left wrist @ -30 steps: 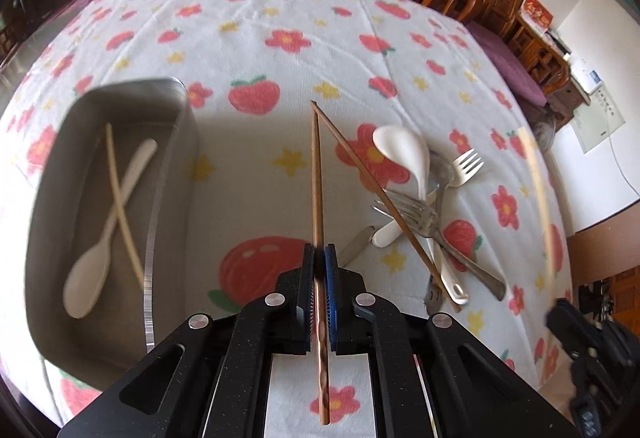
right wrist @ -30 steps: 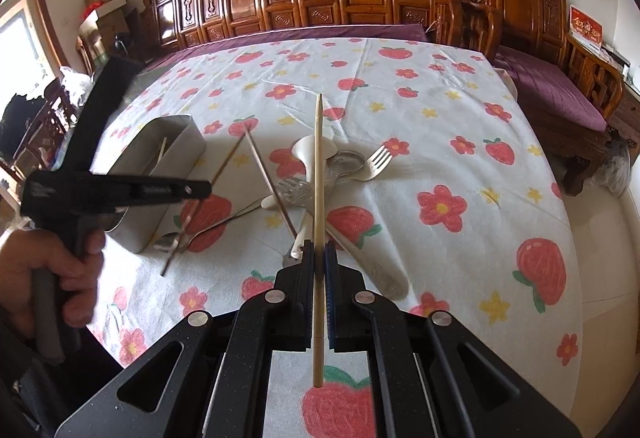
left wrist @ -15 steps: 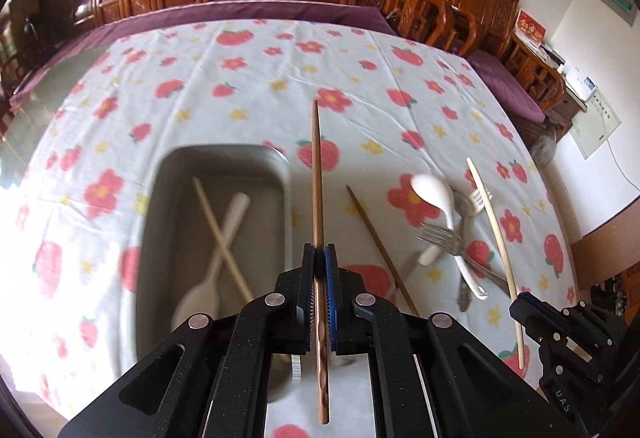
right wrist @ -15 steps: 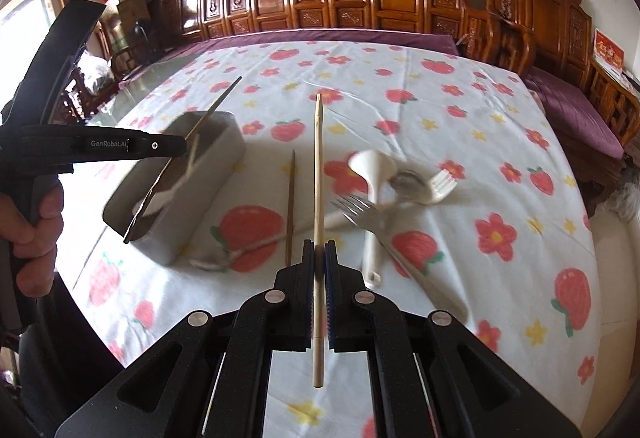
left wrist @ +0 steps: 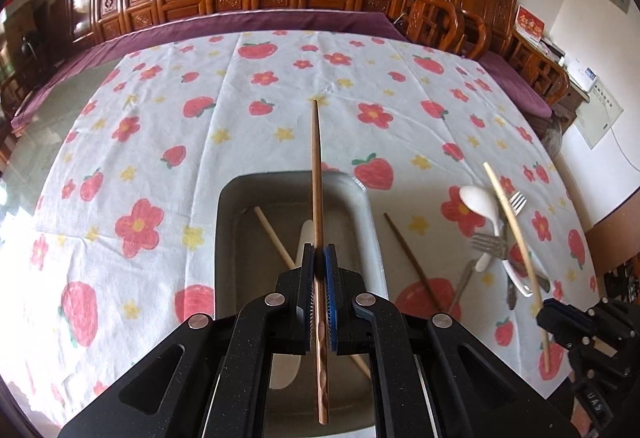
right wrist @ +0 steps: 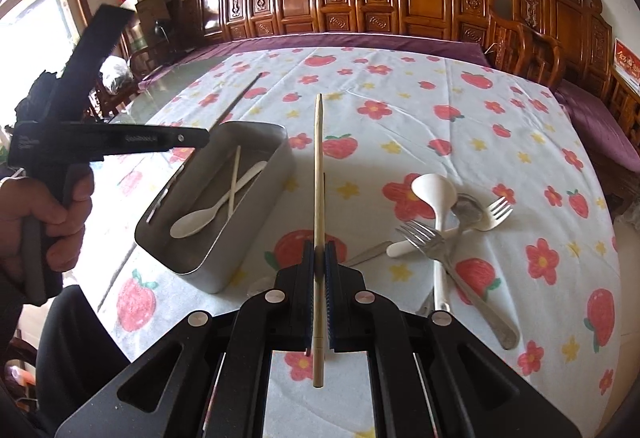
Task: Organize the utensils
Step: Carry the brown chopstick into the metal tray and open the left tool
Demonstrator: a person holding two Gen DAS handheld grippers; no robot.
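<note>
Both grippers are clamped on chopsticks. Left gripper (left wrist: 319, 258) grips a dark brown chopstick (left wrist: 317, 174) between its pads, the stick running straight out ahead and hanging over the grey metal tray (left wrist: 370, 222). From the right wrist view the same gripper shows at the left edge, held by the person's left hand (right wrist: 48, 222), its chopstick poking out past the tray's far corner.

Right gripper (right wrist: 319, 258) is closed on a pale wooden chopstick (right wrist: 318, 174), which points forward above the flowered tablecloth (right wrist: 400, 90) on the table, just to the right of the tray (right wrist: 256, 214). Inside the tray lie a white plastic spoon (right wrist: 208, 212) and another pale chopstick (right wrist: 234, 182), crossed over each other.

On the cloth beside the tray's right wall lies a second dark chopstick (left wrist: 412, 262). Further right sits a loose heap: a white ladle-shaped spoon (right wrist: 436, 198), a metal fork (right wrist: 424, 236), a pale plastic fork (right wrist: 496, 212) and a metal spoon (right wrist: 468, 208), overlapping one another.
</note>
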